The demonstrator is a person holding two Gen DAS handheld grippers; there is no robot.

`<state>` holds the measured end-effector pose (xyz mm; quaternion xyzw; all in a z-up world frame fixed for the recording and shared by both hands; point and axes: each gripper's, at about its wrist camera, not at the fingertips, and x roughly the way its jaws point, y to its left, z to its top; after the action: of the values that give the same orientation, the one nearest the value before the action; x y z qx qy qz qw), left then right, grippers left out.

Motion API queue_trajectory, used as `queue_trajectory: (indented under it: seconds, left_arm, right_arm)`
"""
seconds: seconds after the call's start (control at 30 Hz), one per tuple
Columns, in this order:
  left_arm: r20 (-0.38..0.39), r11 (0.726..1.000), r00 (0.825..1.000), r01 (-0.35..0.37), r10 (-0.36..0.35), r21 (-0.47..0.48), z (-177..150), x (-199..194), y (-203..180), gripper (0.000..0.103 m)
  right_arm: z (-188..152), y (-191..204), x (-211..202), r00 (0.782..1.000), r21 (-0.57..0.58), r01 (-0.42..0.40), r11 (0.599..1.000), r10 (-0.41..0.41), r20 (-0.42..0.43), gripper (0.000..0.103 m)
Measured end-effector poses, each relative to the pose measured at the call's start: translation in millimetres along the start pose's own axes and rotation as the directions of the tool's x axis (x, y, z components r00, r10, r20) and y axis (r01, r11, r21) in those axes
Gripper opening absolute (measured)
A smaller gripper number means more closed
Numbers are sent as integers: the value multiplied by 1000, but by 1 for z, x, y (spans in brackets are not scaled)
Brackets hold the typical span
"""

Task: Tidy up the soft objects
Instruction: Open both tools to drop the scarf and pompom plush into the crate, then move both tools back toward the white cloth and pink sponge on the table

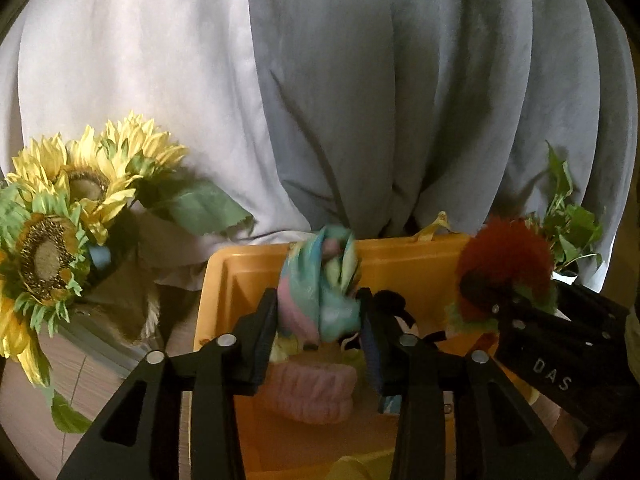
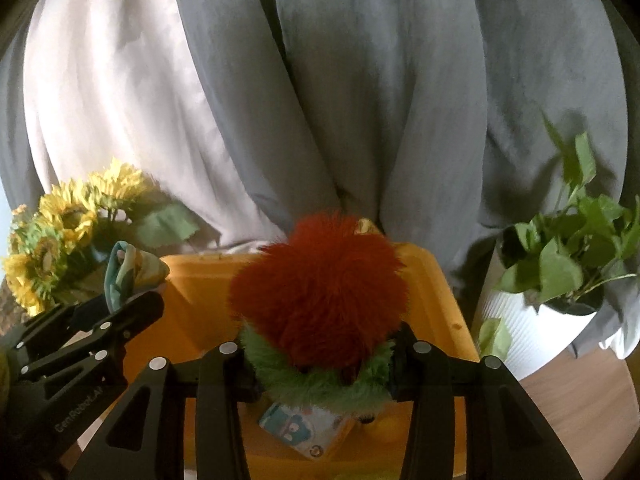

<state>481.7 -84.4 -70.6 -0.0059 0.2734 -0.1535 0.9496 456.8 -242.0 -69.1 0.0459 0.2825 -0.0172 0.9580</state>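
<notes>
Grippers worked side by side above a yellow plastic bin (image 1: 248,280), both loaded. The left gripper (image 1: 318,320) was closed on a bunched pastel cloth (image 1: 320,288) — turquoise, pink and pale yellow — pinched between its two fingers and lifted over the bin's interior. Below it, at about six o'clock in the left wrist view, a pink ribbed soft item (image 1: 312,392) lay on the bin floor, with a black-and-white plush (image 1: 394,308) just beside the right-hand finger.

The right gripper (image 2: 320,364) was clamped on a fuzzy toy with a red top and green base (image 2: 320,300), held over the same bin (image 2: 432,280); seen from the left wrist, it sat at three o'clock. Under the toy, at six o'clock in the right wrist view, a small printed pouch with a blue cartoon face (image 2: 308,424) rested in the bin.

Artificial sunflowers (image 1: 60,208) stood at nine o'clock beside the bin, and a leafy plant in a white ribbed pot (image 2: 552,280) stood at three o'clock on the wooden counter (image 2: 580,392). Grey and white curtains (image 1: 360,80) hung behind everything.
</notes>
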Motion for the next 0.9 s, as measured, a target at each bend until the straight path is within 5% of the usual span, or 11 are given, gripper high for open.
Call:
queue_trajectory:
  seconds: [0.1, 0.33, 0.9]
  left_arm:
    - [6, 1000, 1000, -6, 6, 7, -1, 0, 0, 51]
    - [14, 999, 999, -33, 33, 12, -1, -7, 0, 67]
    - [99, 998, 994, -55, 52, 30, -6, -76, -6, 71]
  right_arm:
    - [-1, -1, 5, 1000, 16, -5, 1000, 5, -15, 69]
    - [1, -7, 0, 1000, 29, 25, 999, -25, 8, 70]
    - [-2, -5, -66, 993, 28, 49, 998, -52, 110, 71]
